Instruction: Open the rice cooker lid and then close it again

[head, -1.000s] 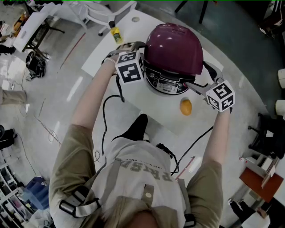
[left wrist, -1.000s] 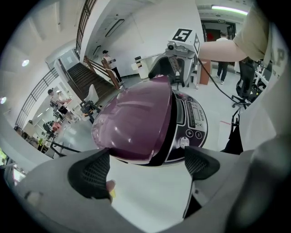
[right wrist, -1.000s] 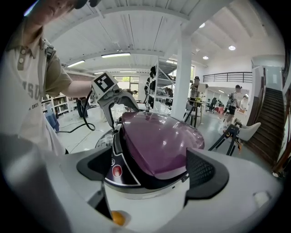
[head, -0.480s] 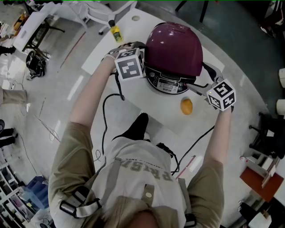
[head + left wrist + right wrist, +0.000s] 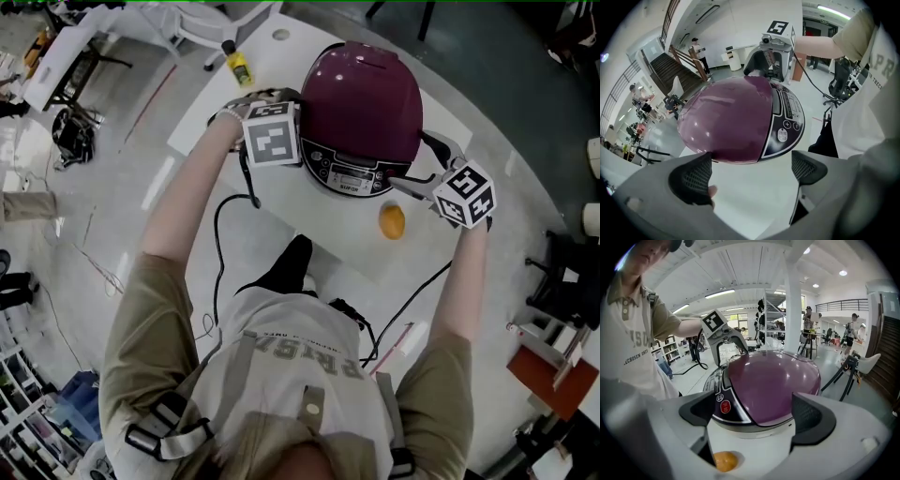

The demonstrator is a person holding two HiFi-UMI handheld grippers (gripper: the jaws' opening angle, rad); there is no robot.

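Note:
The rice cooker (image 5: pixel 361 103) stands on the white table (image 5: pixel 281 211) with its purple domed lid (image 5: pixel 726 119) down and its control panel (image 5: pixel 349 176) facing me. My left gripper (image 5: pixel 298 131) is close against the cooker's left side, open, with the dome just beyond its pads (image 5: pixel 693 178). My right gripper (image 5: pixel 411 184) is at the cooker's front right, also open, nothing between its fingertips (image 5: pixel 813 416). In the right gripper view the lid (image 5: pixel 773 385) fills the gap ahead, and the left gripper (image 5: pixel 724 341) shows behind the cooker.
An orange (image 5: pixel 392 222) lies on the table just in front of the cooker, beside the right gripper, and shows low in the right gripper view as the orange (image 5: pixel 724 460). A small yellow bottle (image 5: pixel 237 66) stands at the table's far left. Black cables (image 5: pixel 220 244) hang off the near edge.
The left gripper has turned a little and edged closer to the cooker's side. The right gripper and the lid have stayed put.

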